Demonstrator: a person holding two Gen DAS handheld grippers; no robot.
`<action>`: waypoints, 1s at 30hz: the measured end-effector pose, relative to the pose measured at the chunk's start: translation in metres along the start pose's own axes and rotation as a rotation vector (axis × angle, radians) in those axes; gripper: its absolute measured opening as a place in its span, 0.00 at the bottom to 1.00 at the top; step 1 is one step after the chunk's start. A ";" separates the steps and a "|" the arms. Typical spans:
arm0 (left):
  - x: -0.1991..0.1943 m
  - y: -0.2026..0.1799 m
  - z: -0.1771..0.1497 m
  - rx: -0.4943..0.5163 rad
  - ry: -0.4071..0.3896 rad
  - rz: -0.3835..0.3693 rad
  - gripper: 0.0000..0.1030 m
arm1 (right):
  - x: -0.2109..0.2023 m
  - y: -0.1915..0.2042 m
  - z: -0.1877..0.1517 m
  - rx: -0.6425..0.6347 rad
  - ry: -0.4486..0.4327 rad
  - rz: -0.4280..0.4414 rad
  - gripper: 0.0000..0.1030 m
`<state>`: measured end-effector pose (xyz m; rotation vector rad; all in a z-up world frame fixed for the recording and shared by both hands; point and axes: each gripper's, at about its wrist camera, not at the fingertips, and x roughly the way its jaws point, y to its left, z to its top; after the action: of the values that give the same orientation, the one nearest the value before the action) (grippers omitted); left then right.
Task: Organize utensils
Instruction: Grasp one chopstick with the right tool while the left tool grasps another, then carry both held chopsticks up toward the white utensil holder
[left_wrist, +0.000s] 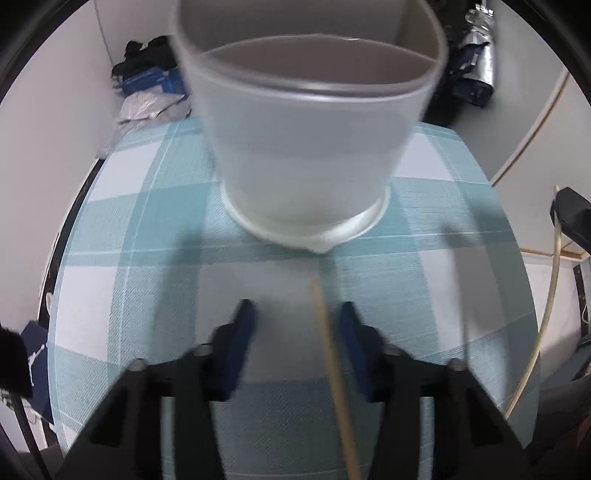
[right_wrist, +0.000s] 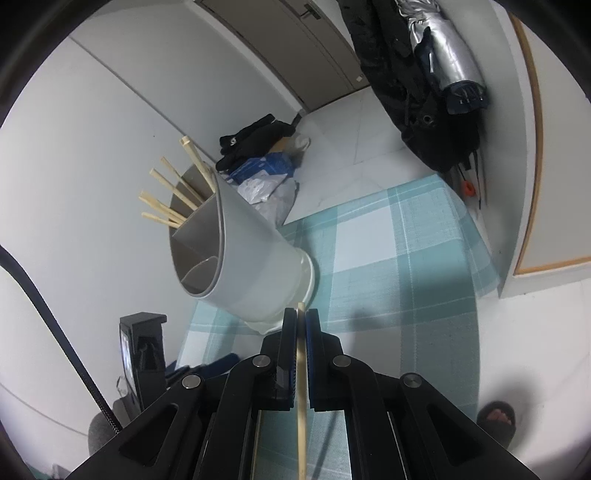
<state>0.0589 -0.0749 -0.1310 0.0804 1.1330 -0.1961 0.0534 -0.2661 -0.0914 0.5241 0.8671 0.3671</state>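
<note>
- Your right gripper (right_wrist: 301, 323) is clamped on a chopstick (right_wrist: 301, 387); its tip pokes out just past the pads, and the shaft runs back toward 6 o'clock under the camera.
- Your left gripper (left_wrist: 295, 325) has its jaws part-way apart over the cloth (left_wrist: 147, 229). A second chopstick (left_wrist: 334, 369) lies between them, close to the right pad. The pads do not look pressed on it, though the view is blurred.
- Step in hand, as I read it: carry the held stick to the holder (right_wrist: 240, 266) and drop it in with the others.
- In the right view the holder sits at 10 o'clock of your fingers, near them. Five sticks (right_wrist: 173, 195) already stand in its far compartment; the near compartments look empty.
- The next move calls for lifting the tip above the rim, then turning the stick upright before you release it. Aim for the compartment with the sticks.
- For the left: close fully on the stick on the cloth before lifting, or it may slip.
- In the left view the holder (left_wrist: 306, 147) fills 12 o'clock, just beyond the fingers; mind its wall.
- Around: a phone stand (right_wrist: 142, 354) at 9 o'clock, bags (right_wrist: 266, 173) and dark clothing (right_wrist: 255, 140) on the floor past the table at 12 o'clock, and a sandalled foot (right_wrist: 496, 417) at 4 o'clock. None blocks the path.
</note>
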 end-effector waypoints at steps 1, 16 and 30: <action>-0.001 -0.003 -0.001 0.008 0.000 -0.014 0.16 | -0.001 -0.001 0.000 -0.001 -0.002 -0.001 0.04; -0.086 0.020 -0.009 -0.078 -0.215 -0.124 0.02 | -0.027 0.018 -0.004 -0.078 -0.091 -0.008 0.04; -0.133 0.017 0.006 -0.066 -0.405 -0.129 0.01 | -0.050 0.061 -0.018 -0.226 -0.209 -0.002 0.03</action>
<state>0.0132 -0.0444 -0.0081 -0.0887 0.7395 -0.2765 0.0035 -0.2368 -0.0344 0.3452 0.6156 0.3953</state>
